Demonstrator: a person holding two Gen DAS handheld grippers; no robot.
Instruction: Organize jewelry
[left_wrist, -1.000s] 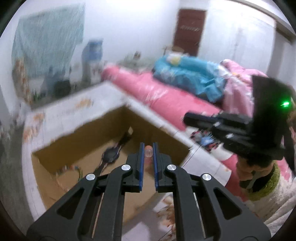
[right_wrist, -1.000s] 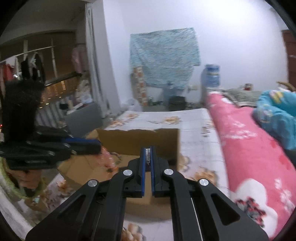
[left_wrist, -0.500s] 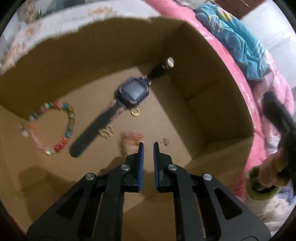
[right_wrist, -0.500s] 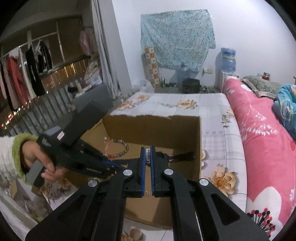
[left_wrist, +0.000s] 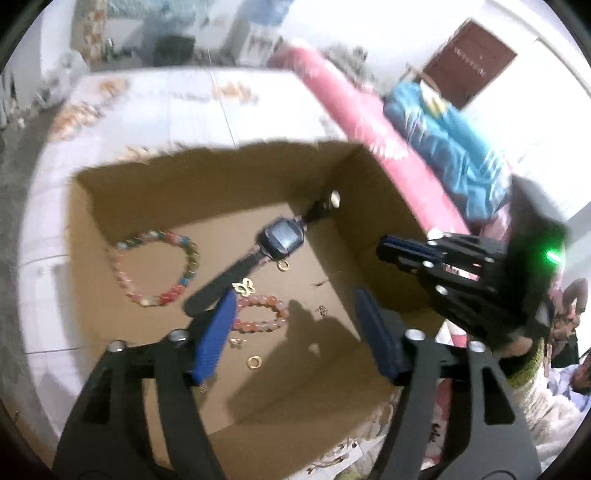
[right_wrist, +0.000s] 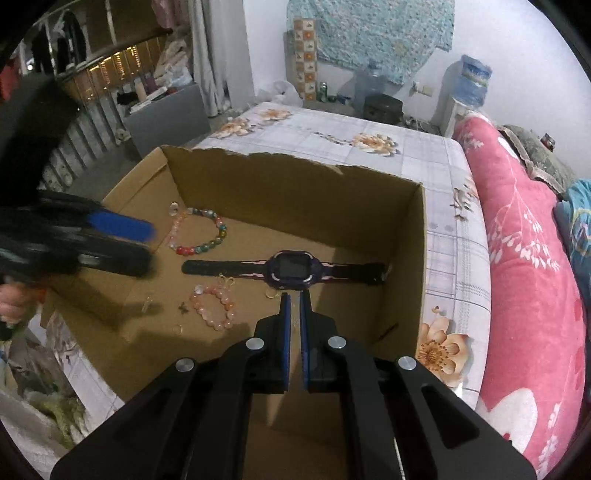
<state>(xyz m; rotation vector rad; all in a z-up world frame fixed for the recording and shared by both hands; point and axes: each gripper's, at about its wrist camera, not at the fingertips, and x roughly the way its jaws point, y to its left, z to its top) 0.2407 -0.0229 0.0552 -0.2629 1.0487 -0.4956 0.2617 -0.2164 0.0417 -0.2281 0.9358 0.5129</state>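
Left gripper (left_wrist: 295, 328) spread wide above the cardboard box (left_wrist: 229, 184), pink bead bracelet (left_wrist: 260, 314) between its fingers; right gripper (right_wrist: 294, 325) nearly closed, empty, watch (right_wrist: 290, 269) just ahead.

A cardboard box (right_wrist: 402, 221) with a torn far rim is seen on a floral bedsheet (right_wrist: 369, 144), beside a pink blanket (right_wrist: 524, 266). On the box floor a purple smartwatch (right_wrist: 291, 271) is laid flat, its strap stretched left to right. A multicoloured bead bracelet (right_wrist: 201, 236) is placed behind it to the left, and a pink bead bracelet (right_wrist: 214, 308) in front, near small gold pieces (right_wrist: 271, 293). The right gripper (right_wrist: 294, 310) is held above the box, just in front of the watch, its blue pads nearly together with only a narrow gap between them. The left gripper (right_wrist: 122, 240), blurred, is seen over the box's left side, its blue pad spread from the opposite finger.
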